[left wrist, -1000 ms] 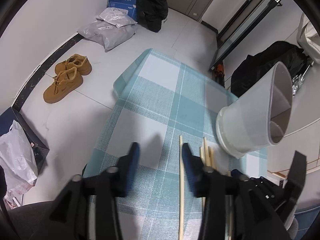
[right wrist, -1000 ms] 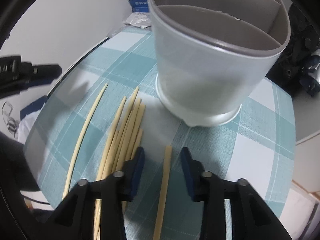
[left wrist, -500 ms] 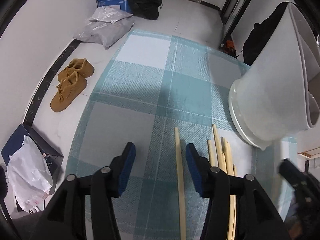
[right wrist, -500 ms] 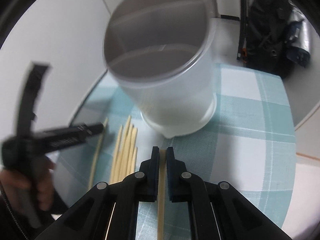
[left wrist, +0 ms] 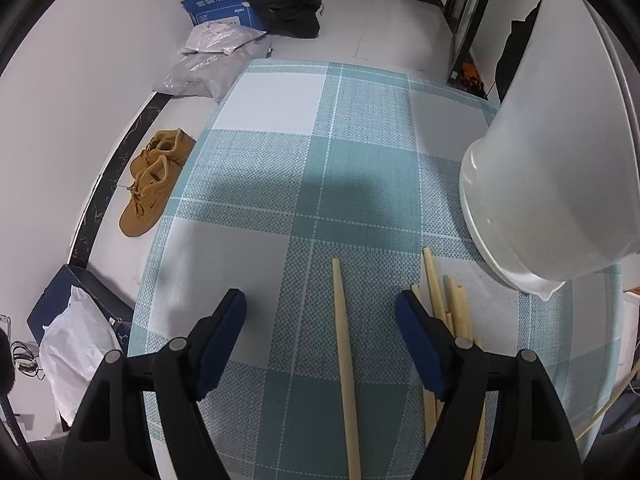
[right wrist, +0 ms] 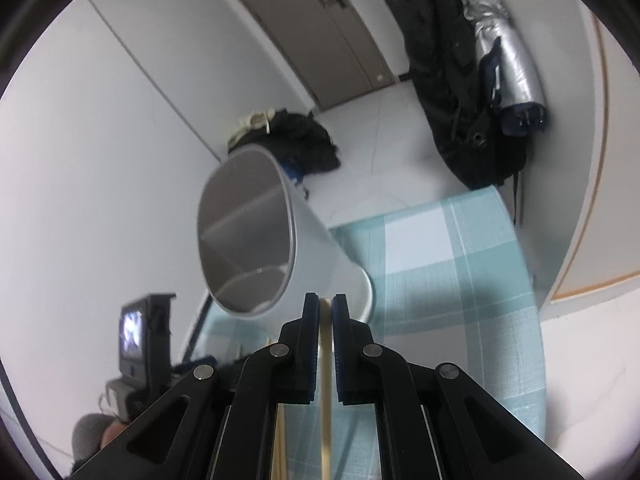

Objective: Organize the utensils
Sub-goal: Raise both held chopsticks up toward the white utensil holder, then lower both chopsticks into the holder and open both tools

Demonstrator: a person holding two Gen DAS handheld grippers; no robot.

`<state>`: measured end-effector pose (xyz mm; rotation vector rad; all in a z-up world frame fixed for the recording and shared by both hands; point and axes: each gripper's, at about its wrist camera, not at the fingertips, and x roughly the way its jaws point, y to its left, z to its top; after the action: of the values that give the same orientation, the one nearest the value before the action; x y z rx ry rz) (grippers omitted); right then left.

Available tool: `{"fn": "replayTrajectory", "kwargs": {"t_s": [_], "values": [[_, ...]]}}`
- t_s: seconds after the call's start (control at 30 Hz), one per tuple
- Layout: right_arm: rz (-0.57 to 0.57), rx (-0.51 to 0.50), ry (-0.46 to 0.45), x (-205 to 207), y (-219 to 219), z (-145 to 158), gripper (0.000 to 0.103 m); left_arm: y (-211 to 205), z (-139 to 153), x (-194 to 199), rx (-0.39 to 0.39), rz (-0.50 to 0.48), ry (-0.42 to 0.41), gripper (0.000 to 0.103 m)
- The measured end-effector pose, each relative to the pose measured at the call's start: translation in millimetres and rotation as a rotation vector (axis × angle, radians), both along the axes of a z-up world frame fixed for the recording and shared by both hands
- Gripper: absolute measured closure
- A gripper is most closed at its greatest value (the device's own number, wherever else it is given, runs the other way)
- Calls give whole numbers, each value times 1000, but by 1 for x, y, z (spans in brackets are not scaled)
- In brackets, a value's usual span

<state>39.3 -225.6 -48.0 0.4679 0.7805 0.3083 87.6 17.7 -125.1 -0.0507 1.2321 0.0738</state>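
My right tool [right wrist: 326,306] is clenched on one chopstick [right wrist: 326,380], facing the holder [right wrist: 256,236]. My left tool [left wrist: 320,312], jaws just opening, straddles a chopstick [left wrist: 344,344] lying on the desk [left wrist: 320,160], not gripping it.

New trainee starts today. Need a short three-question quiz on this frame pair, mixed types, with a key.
1. True or false: the right hand-held gripper is shut on a chopstick.
2. The lone chopstick on the cloth lies: A) between the left hand-held gripper's open fingers, B) inside the holder, C) on the floor.
3. Fill in: the holder stands on the ____.

Key: 1 true; 2 A; 3 cloth.
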Motion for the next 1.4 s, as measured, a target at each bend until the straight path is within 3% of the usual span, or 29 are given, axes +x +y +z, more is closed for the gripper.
{"fn": "replayTrajectory", "kwargs": {"t_s": [0.07, 0.13, 0.17, 0.23, 0.27, 0.47, 0.6, 0.87, 1.03, 1.2, 1.4], "values": [[-8, 4, -6, 3, -7, 1, 97, -4, 3, 0, 1, -2, -3, 45], [-20, 20, -12, 2, -12, 3, 97, -6, 4, 1, 2, -7, -11, 70], [-24, 24, -16, -3, -16, 3, 97, -7, 5, 1, -1, -13, -14, 76], [-36, 24, -33, -7, -20, 5, 97, -12, 5, 0, -7, -26, -14, 97], [-39, 24, -40, -10, -22, 9, 97, -13, 5, 0, -9, -32, -12, 100], [-50, -12, -100, -21, -21, 21, 97, -13, 7, -1, -86, -35, -31, 102], [-42, -25, -151, -30, -17, 31, 97, -14, 22, -10, -93, -45, -74, 102], [18, -115, -254, -53, 10, 47, 97, -25, 93, -51, -132, -120, -309, 102], [38, -136, -271, -63, 20, 48, 97, -27, 119, -76, -157, -162, -434, 102], [38, -165, -288, -71, 27, 48, 97, -26, 126, -92, -170, -184, -486, 102], [54, -219, -322, -78, 42, 56, 97, -32, 134, -96, -135, -217, -472, 102]]}}
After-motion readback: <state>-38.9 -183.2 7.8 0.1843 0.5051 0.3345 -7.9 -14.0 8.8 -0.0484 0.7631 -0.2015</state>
